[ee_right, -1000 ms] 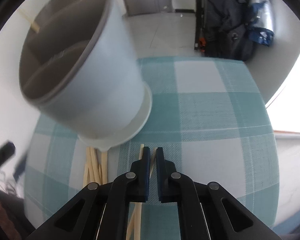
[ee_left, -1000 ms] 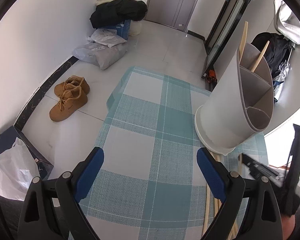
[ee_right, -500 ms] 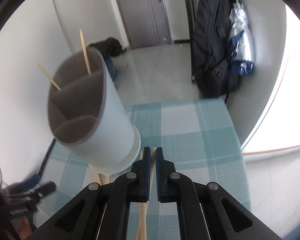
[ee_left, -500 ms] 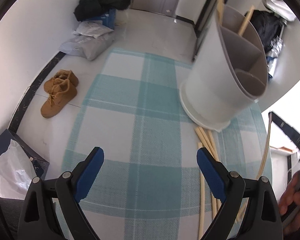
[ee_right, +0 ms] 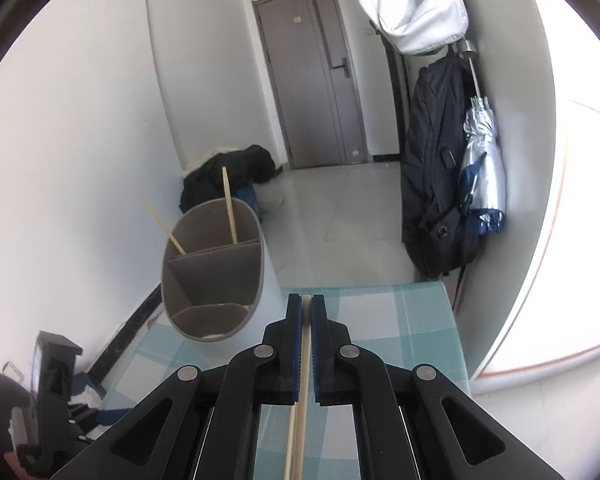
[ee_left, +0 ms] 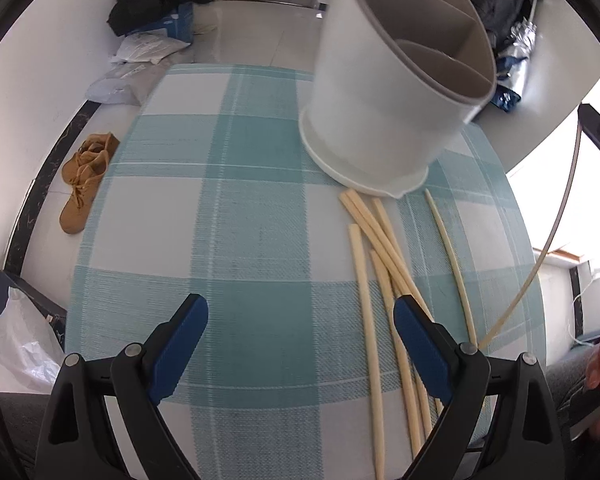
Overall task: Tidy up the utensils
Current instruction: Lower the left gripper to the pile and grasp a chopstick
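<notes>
The right gripper is clamped on one chopstick — thin, stiff, light, likely to pivot in the grip. The left gripper stands wide and empty above the loose chopsticks lying just beside the holder — take these mid-length.

Each gripper is black plastic with blue pads and silver screws.

Tan suede boots sit on the pale floor tiles beside the teal-and-white checked cloth; a black backpack hangs near the grey door, folded silver umbrella alongside.
</notes>
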Action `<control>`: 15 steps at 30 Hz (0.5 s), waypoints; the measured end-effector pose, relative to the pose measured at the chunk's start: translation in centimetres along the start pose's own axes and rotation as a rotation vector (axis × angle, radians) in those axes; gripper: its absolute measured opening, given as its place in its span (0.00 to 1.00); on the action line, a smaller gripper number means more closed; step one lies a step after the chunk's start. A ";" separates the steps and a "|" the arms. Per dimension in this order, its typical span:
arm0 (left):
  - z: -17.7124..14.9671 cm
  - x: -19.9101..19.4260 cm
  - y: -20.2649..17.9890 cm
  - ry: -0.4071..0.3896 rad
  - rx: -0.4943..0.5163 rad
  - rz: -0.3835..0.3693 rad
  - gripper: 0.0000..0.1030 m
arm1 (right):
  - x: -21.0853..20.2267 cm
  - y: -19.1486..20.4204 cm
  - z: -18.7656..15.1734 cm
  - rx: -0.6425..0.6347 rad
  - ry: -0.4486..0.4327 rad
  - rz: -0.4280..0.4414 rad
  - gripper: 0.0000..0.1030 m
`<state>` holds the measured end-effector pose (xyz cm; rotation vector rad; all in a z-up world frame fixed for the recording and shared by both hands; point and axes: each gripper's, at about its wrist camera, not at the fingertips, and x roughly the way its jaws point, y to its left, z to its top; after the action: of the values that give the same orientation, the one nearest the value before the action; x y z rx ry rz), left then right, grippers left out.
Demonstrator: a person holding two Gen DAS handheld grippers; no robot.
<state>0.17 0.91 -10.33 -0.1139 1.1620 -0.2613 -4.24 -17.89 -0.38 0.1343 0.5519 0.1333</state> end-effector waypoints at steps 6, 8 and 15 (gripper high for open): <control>-0.2 1.4 -0.7 0.034 0.025 0.062 0.89 | -0.6 -2.2 0.3 0.064 -0.024 0.014 0.03; 0.0 1.6 -1.0 0.038 0.042 0.081 0.89 | -1.2 -2.5 0.4 0.078 -0.036 0.023 0.03; 1.0 2.5 -1.3 0.012 0.075 0.159 0.89 | -2.1 -3.7 0.1 0.124 -0.041 0.039 0.03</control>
<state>1.85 -1.05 -11.81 0.0461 1.1646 -0.1650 -5.65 -21.90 0.18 0.2678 0.5173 0.1345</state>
